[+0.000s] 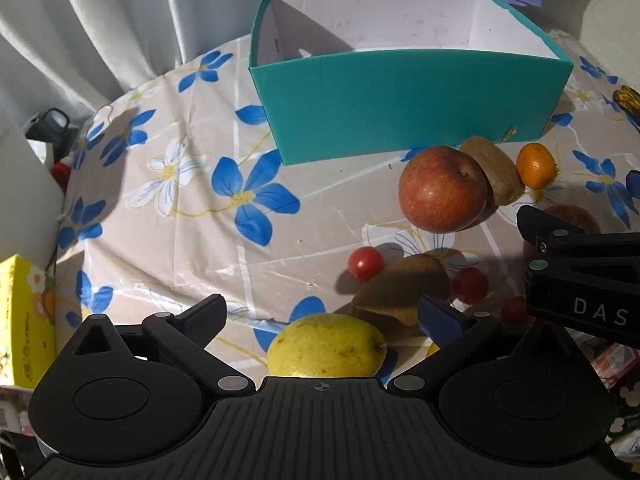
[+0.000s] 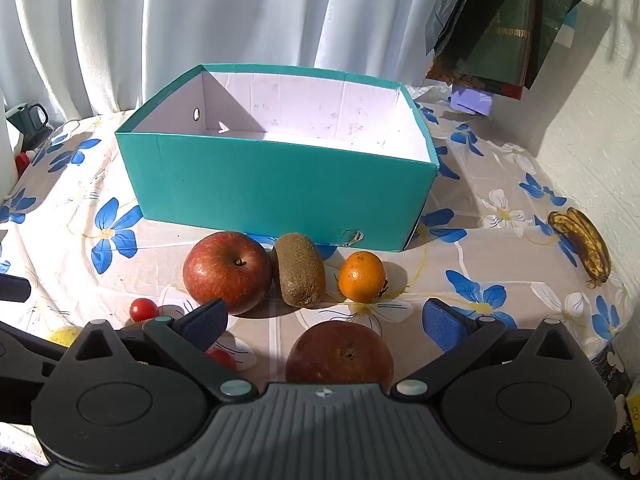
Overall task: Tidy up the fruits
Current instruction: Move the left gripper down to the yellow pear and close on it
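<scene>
right gripper point(image 2: 324, 320) jaws wide, empty; near apple point(image 2: 340, 354) at 6 o'clock: firm, smooth, rolls. grip widest middle. left gripper point(image 1: 320, 320) wide, empty.

Matt teal cardboard box point(image 2: 280, 196) with white paper lining; glossy plastic floral cloth point(image 2: 480, 264) on the surface; fuzzy brown kiwi point(image 2: 300, 276); shiny red apple point(image 2: 226, 272)

I see white curtains point(image 2: 224, 20) hanging behind the tabletop point(image 2: 480, 184), its cloth printed with blue flowers. A pale textured wall point(image 2: 592, 120) stands right; sunlight throws hard shadows.
</scene>
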`<action>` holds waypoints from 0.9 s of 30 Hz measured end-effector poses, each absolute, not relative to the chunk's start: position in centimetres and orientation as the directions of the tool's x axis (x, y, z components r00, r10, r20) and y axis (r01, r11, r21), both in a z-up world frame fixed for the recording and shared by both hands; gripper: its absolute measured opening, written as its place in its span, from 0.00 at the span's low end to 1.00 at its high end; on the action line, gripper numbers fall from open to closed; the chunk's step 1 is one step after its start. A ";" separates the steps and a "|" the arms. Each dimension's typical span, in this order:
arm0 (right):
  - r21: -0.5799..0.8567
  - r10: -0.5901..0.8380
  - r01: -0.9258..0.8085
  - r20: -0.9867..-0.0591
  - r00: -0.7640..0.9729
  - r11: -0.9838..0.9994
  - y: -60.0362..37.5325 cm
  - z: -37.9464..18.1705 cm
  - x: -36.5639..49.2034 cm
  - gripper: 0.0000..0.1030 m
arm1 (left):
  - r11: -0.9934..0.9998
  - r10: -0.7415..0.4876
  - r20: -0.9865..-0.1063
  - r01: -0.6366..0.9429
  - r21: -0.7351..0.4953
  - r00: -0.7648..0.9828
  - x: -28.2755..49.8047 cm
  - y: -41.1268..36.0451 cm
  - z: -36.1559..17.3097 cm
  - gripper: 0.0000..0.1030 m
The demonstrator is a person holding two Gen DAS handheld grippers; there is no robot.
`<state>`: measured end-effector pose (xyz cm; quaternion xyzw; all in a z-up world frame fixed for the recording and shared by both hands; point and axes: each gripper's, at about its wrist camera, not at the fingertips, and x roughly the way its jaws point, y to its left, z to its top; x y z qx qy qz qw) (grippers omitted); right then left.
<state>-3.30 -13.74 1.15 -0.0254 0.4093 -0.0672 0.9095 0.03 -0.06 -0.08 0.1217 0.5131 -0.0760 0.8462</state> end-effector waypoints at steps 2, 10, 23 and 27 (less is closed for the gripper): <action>-0.102 -0.143 0.101 -0.742 0.655 0.990 -13.7 1.1 -3.2 1.00 | 0.957 -0.006 -0.889 0.261 0.128 0.458 0.0 -0.2 -0.2 1.00; -0.103 -0.145 0.103 -0.742 0.655 0.989 -13.4 1.0 -2.8 1.00 | 0.963 -0.010 -0.890 0.243 0.114 0.456 0.4 0.2 -0.3 1.00; -0.099 -0.143 0.104 -0.744 0.653 0.990 -14.0 0.8 -2.6 1.00 | 0.965 -0.022 -0.893 0.244 0.099 0.450 1.0 0.4 -0.4 1.00; -0.098 -0.146 0.109 -0.744 0.652 0.989 -14.0 0.7 -2.6 1.00 | 0.964 -0.025 -0.890 0.248 0.099 0.455 1.2 0.3 -0.3 1.00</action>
